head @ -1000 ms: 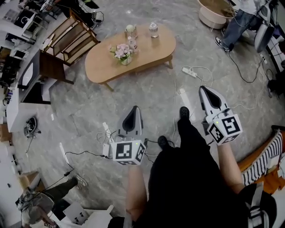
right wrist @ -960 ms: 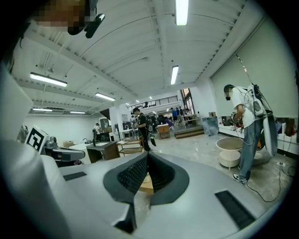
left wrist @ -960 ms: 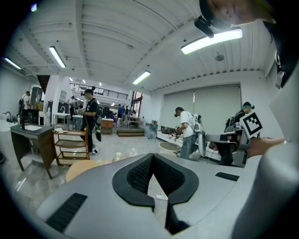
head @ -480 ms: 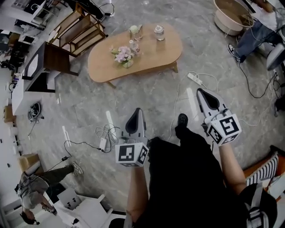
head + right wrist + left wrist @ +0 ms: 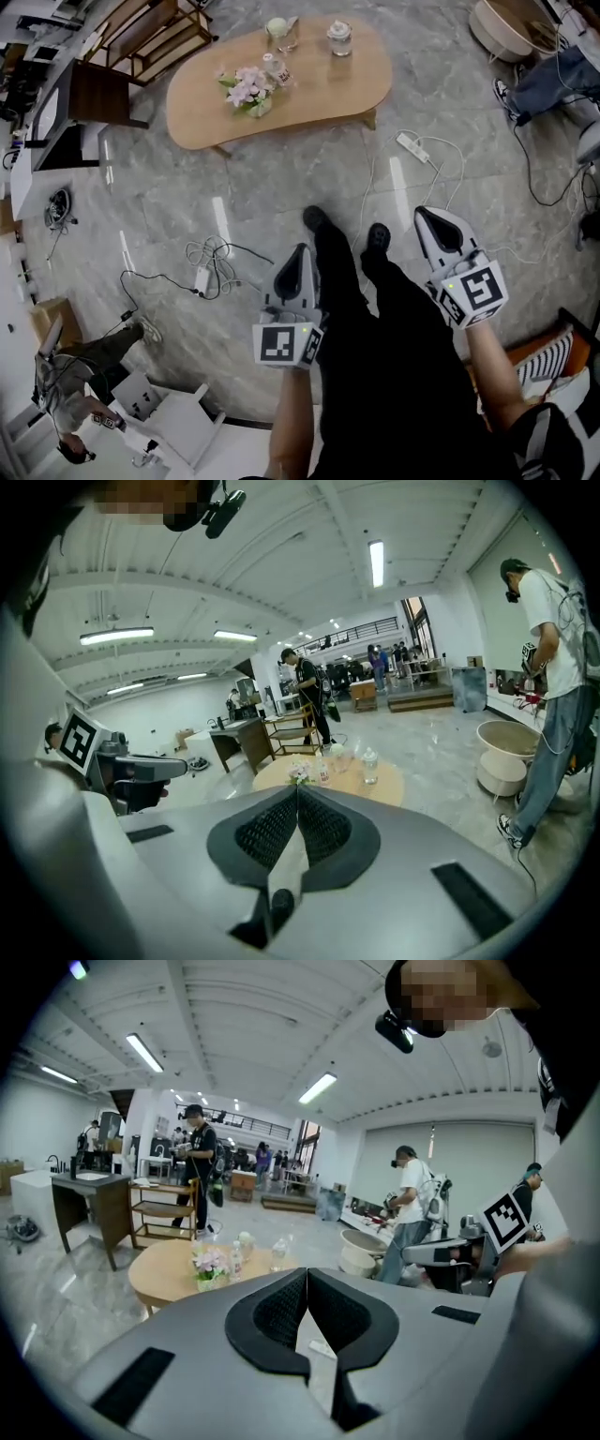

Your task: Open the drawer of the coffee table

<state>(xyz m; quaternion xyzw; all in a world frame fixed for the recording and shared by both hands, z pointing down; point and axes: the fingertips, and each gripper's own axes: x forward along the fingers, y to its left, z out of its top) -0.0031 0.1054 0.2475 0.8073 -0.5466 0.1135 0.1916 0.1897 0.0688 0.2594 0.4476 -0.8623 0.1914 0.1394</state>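
The coffee table (image 5: 319, 98) is a low, bean-shaped table with a smooth pale wooden top and short wooden legs, standing on a glossy grey stone-patterned floor (image 5: 281, 197). No view shows its drawer clearly. On the table's top stand a small bunch of pink and white flowers (image 5: 246, 89), a clear plastic bottle (image 5: 272, 67) just beside the flowers, a glass jar (image 5: 338, 37) and a pale cup (image 5: 278, 28) towards the table's far edge. Off the table's near right corner lies a white power strip (image 5: 412, 147) with its lead, and well on the near side of the table a tangle of cables (image 5: 208, 258) lies on the floor. Beyond the table's left end stands an open wooden shelf (image 5: 155, 33). The left gripper (image 5: 302, 251) and the right gripper (image 5: 424, 216), both smooth grey shells with ribbed black pads, point towards the table but are well apart from it. Each one's jaws are pressed together at the tips with nothing held between them, touching nothing. The gripper views look level across the room and show the ceiling lights and people standing beyond the table, which the head view does not. Only the head view shows the table's whole outline.
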